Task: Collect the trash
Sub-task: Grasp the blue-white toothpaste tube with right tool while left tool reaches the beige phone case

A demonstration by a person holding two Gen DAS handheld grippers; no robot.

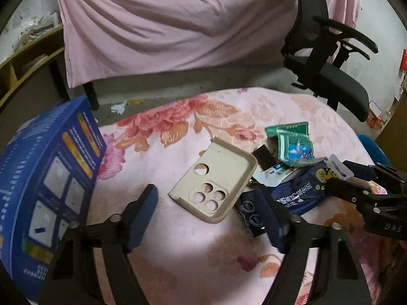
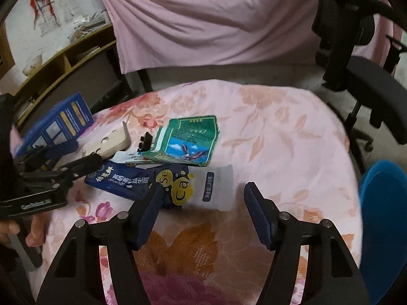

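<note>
A beige phone case (image 1: 216,180) lies camera holes up on the floral tablecloth (image 1: 178,254). My left gripper (image 1: 204,195) hovers over the case, open, its pads clear of it. To the case's right is a heap of trash: a green packet (image 1: 292,142), a dark blue wrapper (image 1: 297,193) and small black pieces. In the right wrist view my right gripper (image 2: 204,190) is open above the dark blue wrapper with yellow circles (image 2: 178,188) and its pale end (image 2: 218,188). The green packet (image 2: 188,139) lies just beyond.
A blue printed box (image 1: 51,178) stands at the table's left edge. A black office chair (image 1: 330,76) is behind right, with a blue bin (image 2: 384,216) at the right. A pink sheet (image 1: 178,25) hangs behind, beside a wooden shelf (image 2: 63,61).
</note>
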